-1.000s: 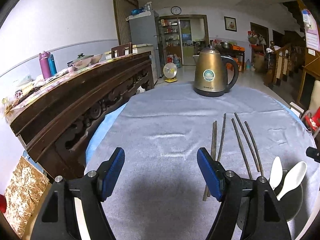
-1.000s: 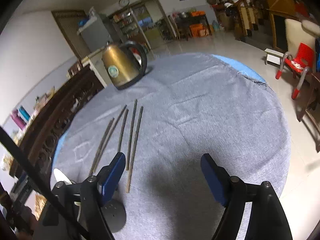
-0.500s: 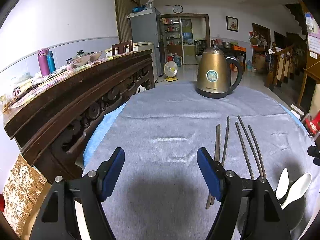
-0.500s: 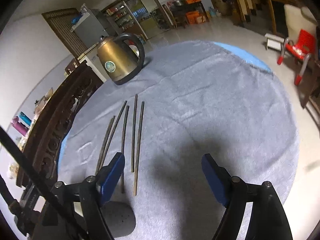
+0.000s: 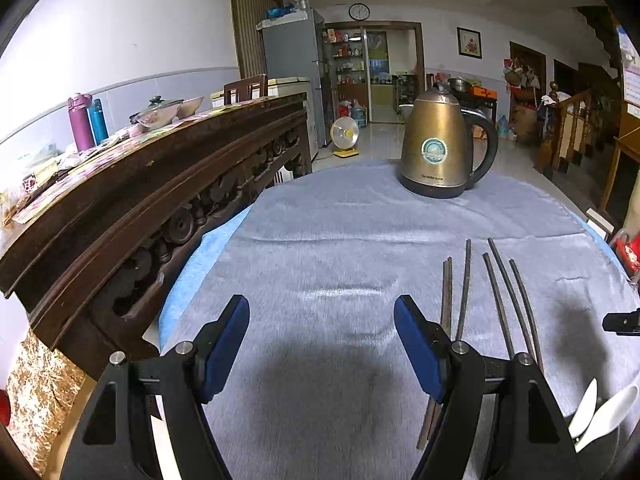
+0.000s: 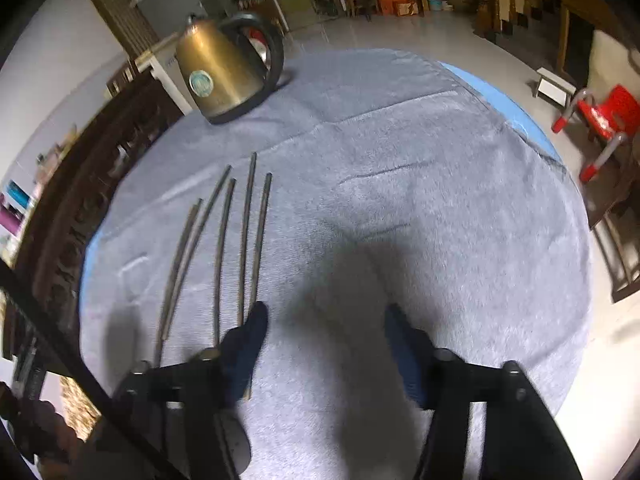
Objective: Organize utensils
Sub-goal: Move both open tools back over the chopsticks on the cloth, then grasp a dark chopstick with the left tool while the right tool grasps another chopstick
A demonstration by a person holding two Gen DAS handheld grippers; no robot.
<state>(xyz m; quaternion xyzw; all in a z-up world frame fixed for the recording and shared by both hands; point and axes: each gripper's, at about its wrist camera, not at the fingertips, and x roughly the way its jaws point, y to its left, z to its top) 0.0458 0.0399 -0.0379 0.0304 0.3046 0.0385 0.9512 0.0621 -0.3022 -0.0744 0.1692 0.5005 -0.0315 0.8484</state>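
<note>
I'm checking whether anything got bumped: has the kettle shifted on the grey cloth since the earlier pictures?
No. The kettle stands at the same far spot on the grey cloth, beyond the chopsticks; only the cameras moved.

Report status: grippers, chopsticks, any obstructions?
Left gripper open, empty. Right gripper jaws just been closing, nothing between them. Chopsticks loose on the cloth, spoons beside. Kettle well clear.

left gripper (image 5: 322,346) jaws apart over grey cloth (image 5: 328,240), chopsticks (image 5: 464,292) beside.
</note>
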